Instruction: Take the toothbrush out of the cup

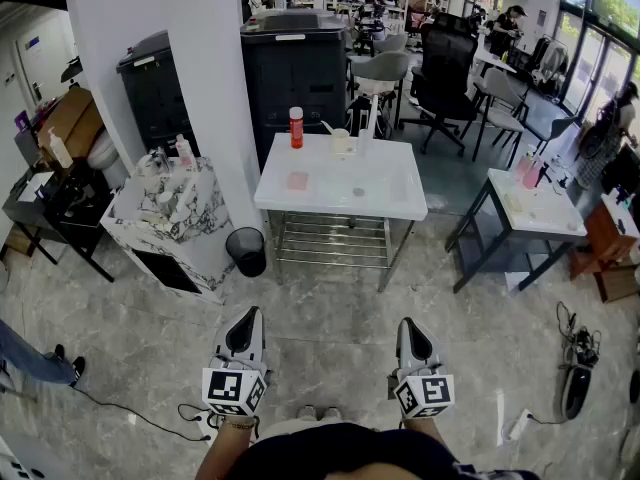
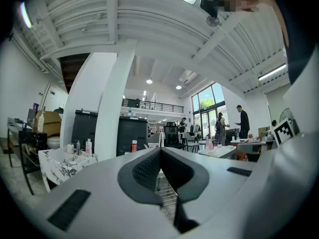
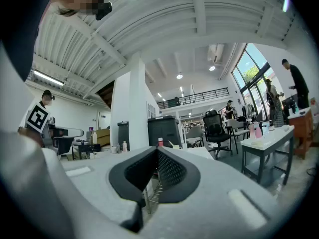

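Left gripper and right gripper: fingers closed together, nothing held, both well short of the counter. Toothbrush sits in the cup at the counter's far edge.

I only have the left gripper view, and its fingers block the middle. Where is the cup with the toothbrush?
Observer: The cup, with the toothbrush leaning out of it, stands at the white table's far edge, right of a red bottle.
Operator: Is the right gripper carrying anything?
Observer: No. On the right gripper the fingers are together, with nothing between them.
Operator: Anything on the floor near the table?
Observer: A black waste bin stands beside the table's near left corner.
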A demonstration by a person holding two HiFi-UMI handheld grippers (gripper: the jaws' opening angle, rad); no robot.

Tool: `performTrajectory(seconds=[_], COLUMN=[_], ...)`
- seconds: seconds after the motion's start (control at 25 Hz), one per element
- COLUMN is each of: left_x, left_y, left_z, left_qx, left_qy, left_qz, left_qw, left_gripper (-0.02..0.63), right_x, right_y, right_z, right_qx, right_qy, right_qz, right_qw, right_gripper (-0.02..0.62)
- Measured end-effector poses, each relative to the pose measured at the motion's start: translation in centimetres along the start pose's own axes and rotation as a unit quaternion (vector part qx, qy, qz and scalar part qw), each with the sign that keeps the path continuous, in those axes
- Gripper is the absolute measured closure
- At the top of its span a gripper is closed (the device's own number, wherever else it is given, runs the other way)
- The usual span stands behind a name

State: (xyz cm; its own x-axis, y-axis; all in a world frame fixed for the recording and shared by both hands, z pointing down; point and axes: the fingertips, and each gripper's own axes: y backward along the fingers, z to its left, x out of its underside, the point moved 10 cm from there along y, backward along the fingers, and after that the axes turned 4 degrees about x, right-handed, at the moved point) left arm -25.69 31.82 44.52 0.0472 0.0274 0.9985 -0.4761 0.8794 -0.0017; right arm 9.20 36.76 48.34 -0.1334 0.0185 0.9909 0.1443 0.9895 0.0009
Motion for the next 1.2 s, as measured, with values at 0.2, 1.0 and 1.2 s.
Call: performTrajectory(seconds=[0.2, 1.0, 1.2], left_x=[-0.1, -0.5, -0.5], left_y=[-0.4, -1.0, -2.1], left_z=[0.0, -0.9, -1.2], left_qx=[-0.001, 0.008, 0.024], left_qy=[0.0, -0.025, -0.013], left_qz=[-0.002, -0.014, -0.013], left_qw=[1.0, 0.9996, 0.9995], left_gripper=[0.605, 0.116, 0.051], right_x=[-0.1, 0.0, 0.0], right_y=[-0.2, 0.3, 0.2], right_z=[-0.3, 0.2, -0.3], right_qx=[0.0, -0.033, -0.044], right_qy=[0.006, 0.021, 0.036], right_qz=[-0.001, -0.014, -0.001], right_qw=[1.0, 0.999, 0.998], right_gripper=[0.592, 0.592, 0.592])
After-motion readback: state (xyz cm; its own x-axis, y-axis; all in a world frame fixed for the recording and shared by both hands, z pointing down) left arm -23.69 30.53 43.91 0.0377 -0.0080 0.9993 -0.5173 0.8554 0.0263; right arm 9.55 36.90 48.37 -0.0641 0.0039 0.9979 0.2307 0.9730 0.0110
